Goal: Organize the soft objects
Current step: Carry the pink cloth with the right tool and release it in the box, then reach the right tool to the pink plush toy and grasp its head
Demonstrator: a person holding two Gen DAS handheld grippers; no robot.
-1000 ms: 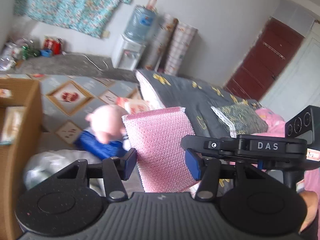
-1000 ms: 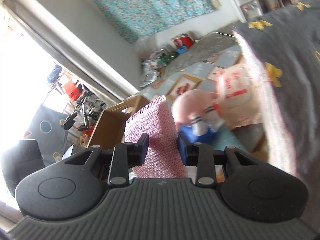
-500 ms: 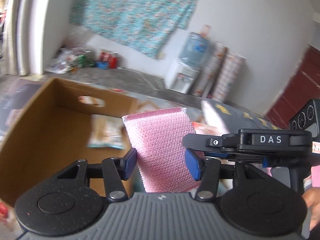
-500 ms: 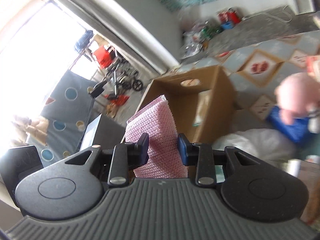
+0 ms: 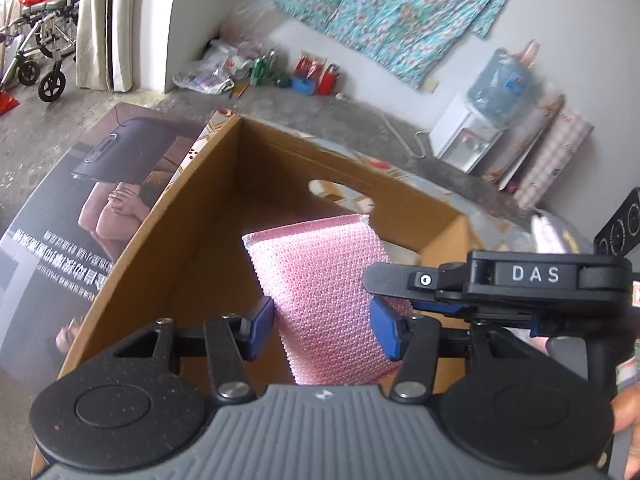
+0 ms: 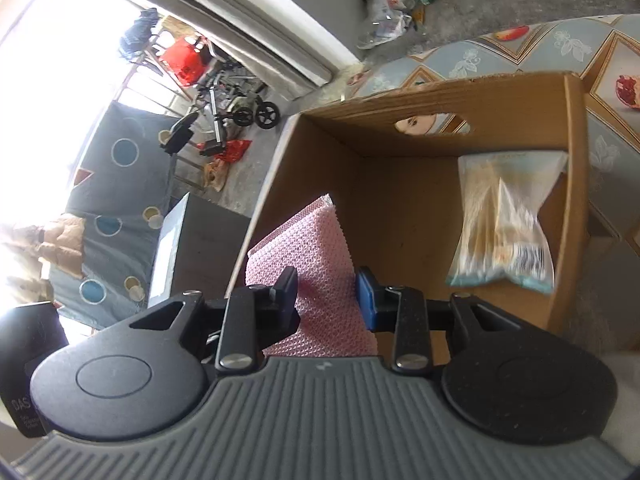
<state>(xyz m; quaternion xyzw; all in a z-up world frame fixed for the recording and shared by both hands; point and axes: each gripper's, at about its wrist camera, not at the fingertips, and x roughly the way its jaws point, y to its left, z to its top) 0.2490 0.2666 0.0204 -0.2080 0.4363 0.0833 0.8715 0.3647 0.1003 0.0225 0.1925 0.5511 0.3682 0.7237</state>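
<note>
A pink knobbly sponge pad (image 5: 320, 288) is held upright between both grippers, above the open cardboard box (image 5: 168, 240). My left gripper (image 5: 322, 332) is shut on its lower part. My right gripper (image 6: 326, 300) is shut on the same pad (image 6: 308, 252), and its black body shows at right in the left wrist view (image 5: 520, 280). A clear plastic packet (image 6: 504, 224) lies on the box floor by the right wall of the box (image 6: 576, 200).
A printed poster board (image 5: 72, 216) lies left of the box. A water dispenser (image 5: 476, 136), bottles and bags (image 5: 280, 72) stand along the far wall. A wheelchair (image 6: 236, 104) is near the doorway. Patterned floor mat (image 6: 560, 48) lies beyond the box.
Both grippers have swung left with the pink pad, from beside the bed and pink plush toy to over the open cardboard box. The grip on the pad is unchanged.
</note>
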